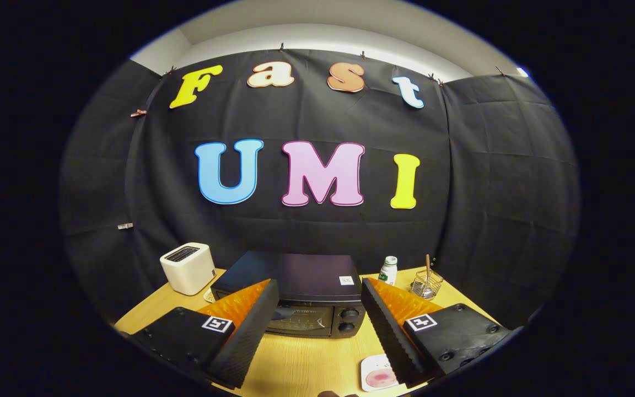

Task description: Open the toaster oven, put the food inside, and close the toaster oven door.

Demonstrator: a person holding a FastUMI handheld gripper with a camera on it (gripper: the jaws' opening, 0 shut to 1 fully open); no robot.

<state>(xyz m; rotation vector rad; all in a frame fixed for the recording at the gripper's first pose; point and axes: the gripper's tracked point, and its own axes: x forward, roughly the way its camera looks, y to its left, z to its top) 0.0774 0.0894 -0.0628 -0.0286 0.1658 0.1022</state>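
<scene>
Still at step one: gripper wide open, holding nothing, toaster oven at 12 o'clock (door shut); next, catch its handle.

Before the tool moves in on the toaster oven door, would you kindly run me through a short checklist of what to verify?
1. Tool open, nothing held: ok, the fingers stand wide apart and bare.
2. Toaster oven in front of the tool: ok, it sits between and just beyond the fingers.
3. Door closed and waiting to be opened: ok, it looks shut.
4. Door handle found: cannot tell, the left finger covers part of the front.
5. Food ready: ok, a white plate with something pink on it lies on the table near the right finger.
6. Neighbours clear of the door: ok, the white toaster, bottle and wire basket stand off to the sides.
</scene>
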